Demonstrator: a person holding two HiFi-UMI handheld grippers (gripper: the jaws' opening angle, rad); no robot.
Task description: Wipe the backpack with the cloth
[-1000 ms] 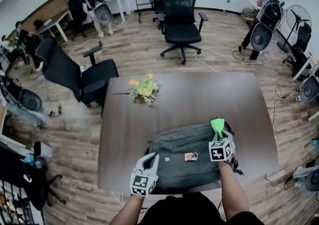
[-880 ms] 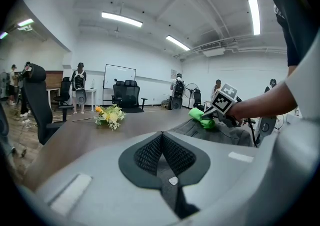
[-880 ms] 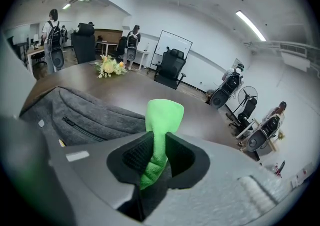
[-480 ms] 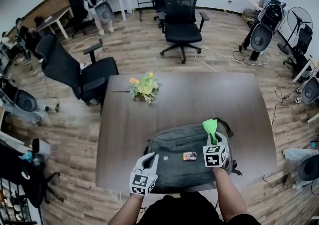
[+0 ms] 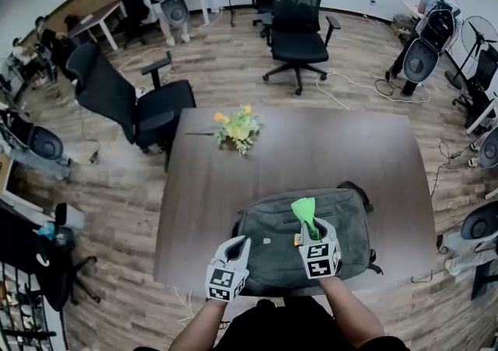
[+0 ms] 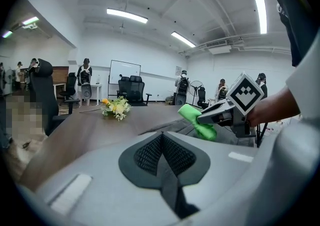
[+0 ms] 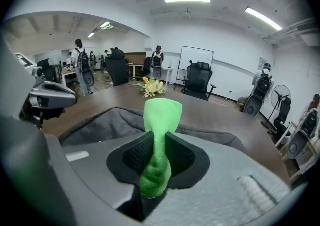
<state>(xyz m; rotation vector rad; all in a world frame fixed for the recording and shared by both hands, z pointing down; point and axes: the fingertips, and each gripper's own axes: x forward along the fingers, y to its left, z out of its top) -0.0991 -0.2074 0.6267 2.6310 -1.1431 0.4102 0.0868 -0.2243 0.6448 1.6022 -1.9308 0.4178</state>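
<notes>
A grey backpack (image 5: 342, 221) lies flat on the near part of the dark brown table (image 5: 296, 147). My right gripper (image 5: 312, 226) is over the middle of the backpack, shut on a green cloth (image 5: 304, 211) that sticks out forward past its jaws; the cloth (image 7: 160, 120) shows pinched between the pads. My left gripper (image 5: 239, 242) is shut with nothing in it, at the backpack's left end near the table's front edge. From the left gripper view the cloth (image 6: 196, 121) and the right gripper (image 6: 225, 112) show to the right. A small orange tag (image 5: 296, 240) lies on the backpack.
A bunch of yellow and white flowers (image 5: 236, 129) lies on the table's far left. Black office chairs stand behind the table (image 5: 299, 26) and to its left (image 5: 128, 104). Several people with backpacks stand around the room's edges. Cables run across the wooden floor at the right.
My right gripper has moved left with the green cloth, from the backpack's right end to over its middle. The left gripper has stayed at the backpack's left end.
</notes>
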